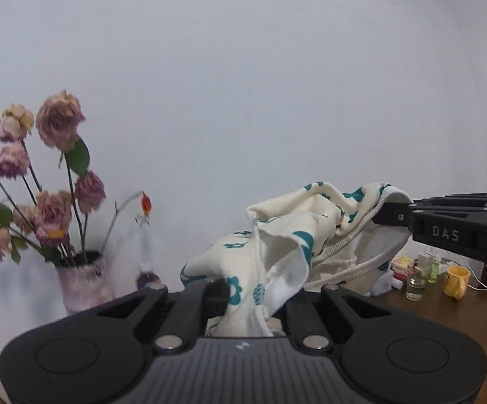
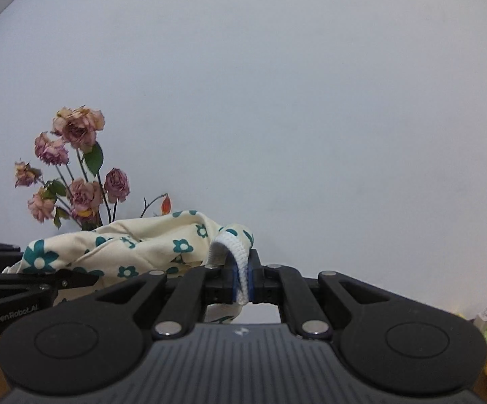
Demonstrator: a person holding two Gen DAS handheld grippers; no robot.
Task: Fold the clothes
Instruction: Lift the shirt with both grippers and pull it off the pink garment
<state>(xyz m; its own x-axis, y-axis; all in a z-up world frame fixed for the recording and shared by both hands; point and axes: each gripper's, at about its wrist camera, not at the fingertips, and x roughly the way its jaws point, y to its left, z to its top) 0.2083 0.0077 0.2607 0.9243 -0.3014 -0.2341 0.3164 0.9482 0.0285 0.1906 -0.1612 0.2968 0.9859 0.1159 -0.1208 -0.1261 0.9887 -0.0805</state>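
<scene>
Both the left gripper point(image 1: 255, 298) and the right gripper point(image 2: 243, 284) are closed on the flowered garment point(image 1: 287, 235), holding it in the air above the table point(image 1: 445, 313), probably to let it hang open for folding.

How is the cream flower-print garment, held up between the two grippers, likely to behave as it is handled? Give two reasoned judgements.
Probably floppy: the garment sags and bunches between the left gripper and right gripper. Likely light: each holds it by a thin pinch. The ribbed hem may stretch.
</scene>
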